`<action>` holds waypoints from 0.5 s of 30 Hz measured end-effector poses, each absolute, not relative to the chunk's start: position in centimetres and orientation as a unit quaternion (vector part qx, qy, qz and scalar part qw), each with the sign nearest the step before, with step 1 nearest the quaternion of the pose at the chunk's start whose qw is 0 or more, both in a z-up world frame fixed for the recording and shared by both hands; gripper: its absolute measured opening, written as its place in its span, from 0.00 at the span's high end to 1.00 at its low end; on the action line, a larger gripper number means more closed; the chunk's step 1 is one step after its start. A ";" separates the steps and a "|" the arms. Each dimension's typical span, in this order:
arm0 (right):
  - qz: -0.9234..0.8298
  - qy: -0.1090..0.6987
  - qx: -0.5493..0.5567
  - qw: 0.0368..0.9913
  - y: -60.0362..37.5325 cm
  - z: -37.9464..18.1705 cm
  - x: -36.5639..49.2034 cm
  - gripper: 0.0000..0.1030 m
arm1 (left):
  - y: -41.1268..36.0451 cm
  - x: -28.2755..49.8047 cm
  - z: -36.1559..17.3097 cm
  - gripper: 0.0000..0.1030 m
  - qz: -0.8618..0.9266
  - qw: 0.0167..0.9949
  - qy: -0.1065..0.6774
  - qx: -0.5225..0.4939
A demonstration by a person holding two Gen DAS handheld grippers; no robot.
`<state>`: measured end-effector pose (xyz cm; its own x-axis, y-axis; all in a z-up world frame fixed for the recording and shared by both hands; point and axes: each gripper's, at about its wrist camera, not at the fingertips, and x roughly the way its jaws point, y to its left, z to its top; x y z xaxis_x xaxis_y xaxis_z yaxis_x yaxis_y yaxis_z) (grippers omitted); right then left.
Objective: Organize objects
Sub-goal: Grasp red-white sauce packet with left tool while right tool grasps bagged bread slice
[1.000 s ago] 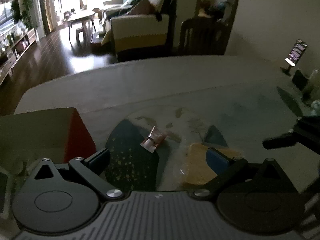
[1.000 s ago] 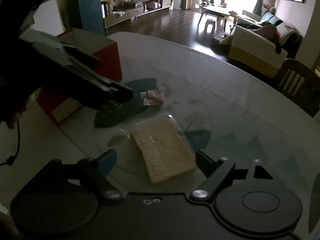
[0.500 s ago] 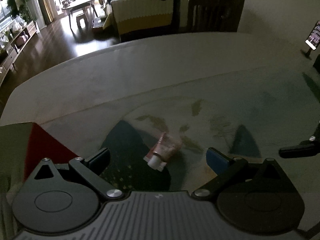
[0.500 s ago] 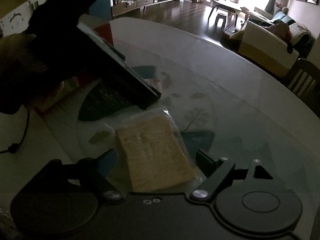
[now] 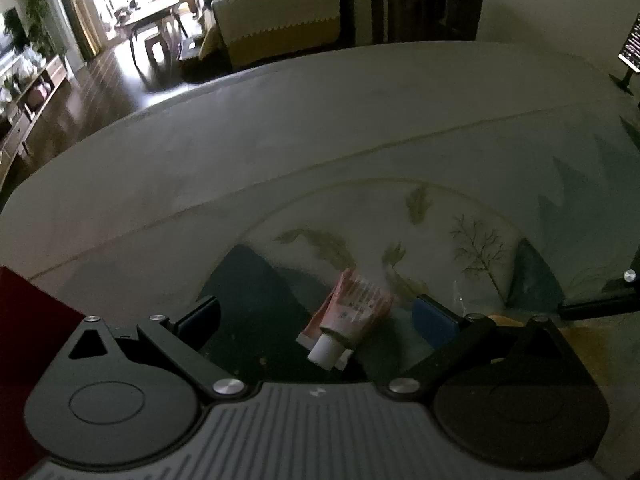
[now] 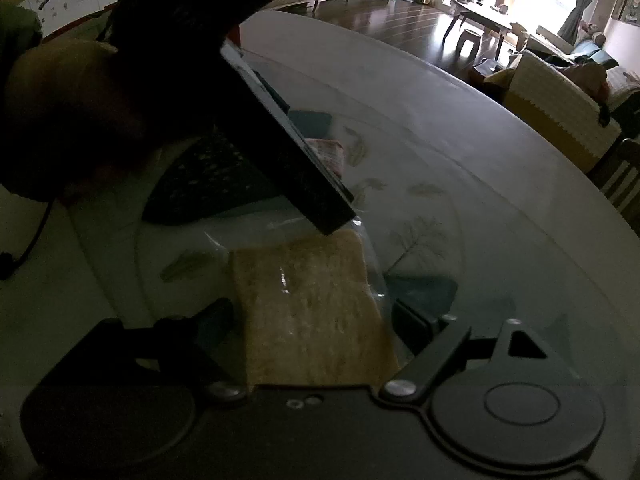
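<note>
A red box [image 5: 24, 320] shows only as a corner at the near left edge of the bench [image 5: 280, 120]; nothing of its inside can be seen. The other wrapper in play is a clear plastic bag holding a tan, flat slab that looks like a slice of bread [image 6: 308, 312], lying on the glass turntable [image 6: 460, 208] in the middle of the bench.

The left hand-held gripper [image 5: 316, 316] is spread wide, its fingers apart and gripping nothing. Between them, closer to the right finger with the blue pad [image 5: 434, 322], lies a small pink tube [image 5: 348, 316] with its white cap pointing back at the camera. It rests flat on a dark patterned patch of the turntable; whether the pad touches it cannot be told.

The right hand-held gripper [image 6: 312, 316] is also wide open and empty. The bagged bread lies between its fingers, reaching back under the gripper body (the left finger is too dark to judge contact). In the right wrist view the left hand-held gripper's dark body slants across the upper left, its tip just above the far edge of the bag, with the pink tube partly visible behind it.

A phone on a stand [image 5: 630, 46] sits near the far right edge of the bench.
</note>
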<state>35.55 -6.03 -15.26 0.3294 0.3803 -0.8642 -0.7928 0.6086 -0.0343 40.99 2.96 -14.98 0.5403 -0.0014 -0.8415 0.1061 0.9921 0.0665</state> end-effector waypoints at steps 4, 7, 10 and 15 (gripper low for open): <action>0.378 0.443 -0.231 0.779 -5.8 -15.6 35.9 0.14 | 3.1 40.9 -15.0 0.01 -0.035 0.878 0.474 0.052; 0.377 0.447 -0.229 0.779 -5.5 -15.9 36.0 0.14 | 3.2 40.7 -15.1 0.02 -0.035 0.880 0.472 0.042; 0.374 0.449 -0.227 0.779 -5.3 -16.1 35.9 0.14 | 3.3 40.9 -15.1 0.12 -0.042 0.881 0.470 0.033; 0.363 0.452 -0.225 0.783 -5.1 -16.1 35.8 0.16 | 2.9 40.5 -14.4 0.34 -0.061 0.885 0.460 0.036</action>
